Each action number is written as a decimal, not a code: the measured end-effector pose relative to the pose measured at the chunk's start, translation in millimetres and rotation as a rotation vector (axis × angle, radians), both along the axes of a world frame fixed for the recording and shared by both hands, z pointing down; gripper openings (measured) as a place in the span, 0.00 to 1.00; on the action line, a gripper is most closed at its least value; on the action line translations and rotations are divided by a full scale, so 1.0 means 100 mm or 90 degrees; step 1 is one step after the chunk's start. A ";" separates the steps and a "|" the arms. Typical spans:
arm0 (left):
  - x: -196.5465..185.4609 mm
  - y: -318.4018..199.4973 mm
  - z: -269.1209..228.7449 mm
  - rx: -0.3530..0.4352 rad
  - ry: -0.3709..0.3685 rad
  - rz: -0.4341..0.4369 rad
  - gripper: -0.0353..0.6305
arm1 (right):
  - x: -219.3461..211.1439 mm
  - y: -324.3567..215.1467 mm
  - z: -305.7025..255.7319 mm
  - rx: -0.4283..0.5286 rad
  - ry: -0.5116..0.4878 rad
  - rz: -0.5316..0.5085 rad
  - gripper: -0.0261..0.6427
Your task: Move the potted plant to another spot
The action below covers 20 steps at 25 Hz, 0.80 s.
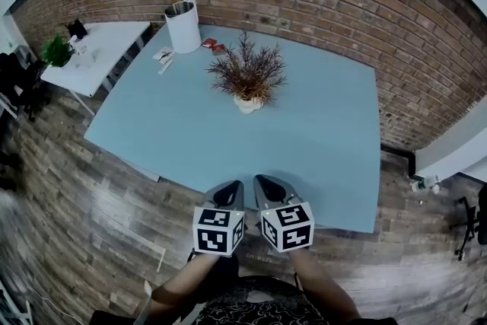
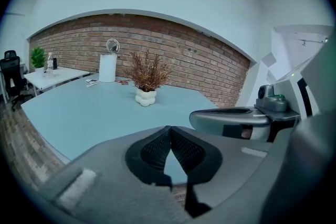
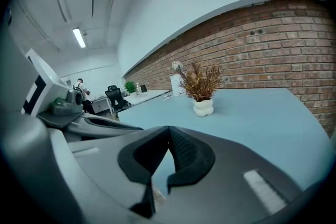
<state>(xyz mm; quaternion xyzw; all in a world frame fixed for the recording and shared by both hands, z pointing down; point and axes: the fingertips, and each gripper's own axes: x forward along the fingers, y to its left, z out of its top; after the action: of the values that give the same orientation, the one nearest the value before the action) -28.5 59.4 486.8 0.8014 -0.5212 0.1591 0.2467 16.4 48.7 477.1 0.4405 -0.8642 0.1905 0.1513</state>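
We see our right gripper with its fingers closed tip to tip, nothing between them. Ahead, the potted plant stands upright in its white pot on the blue desk (well apart from us), before a brick wall. The left gripper shows alongside.

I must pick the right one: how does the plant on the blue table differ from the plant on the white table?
The blue table's plant is brown and twiggy; the white table's plant is leafy green. The brown one stands mid-table, the green one at a table edge. Both stand upright.
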 end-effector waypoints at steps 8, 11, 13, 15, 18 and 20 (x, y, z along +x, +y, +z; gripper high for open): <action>-0.27 -0.44 0.03 -0.009 0.008 0.041 0.05 | -0.26 -0.42 0.00 -0.002 0.025 0.041 0.05; -0.36 -0.58 0.02 -0.008 0.011 0.054 0.05 | -0.36 -0.58 -0.01 0.001 0.033 0.054 0.05; -0.40 -0.66 0.00 -0.008 0.011 0.066 0.05 | -0.37 -0.68 -0.02 0.004 0.041 0.070 0.05; -0.43 -0.74 -0.02 -0.004 0.010 0.080 0.05 | -0.38 -0.79 -0.05 0.010 0.047 0.087 0.05; -0.50 -0.85 -0.04 0.001 0.010 0.093 0.05 | -0.40 -0.93 -0.09 0.018 0.050 0.110 0.05; -0.54 -0.92 -0.05 0.004 0.010 0.099 0.05 | -0.41 -1.00 -0.10 0.022 0.051 0.121 0.05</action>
<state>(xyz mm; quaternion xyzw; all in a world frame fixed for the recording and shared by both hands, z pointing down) -82.6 -32.2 481.8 0.8414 -0.4558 0.1702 0.2354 -24.7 -51.7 467.0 0.5301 -0.8151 0.1709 0.1594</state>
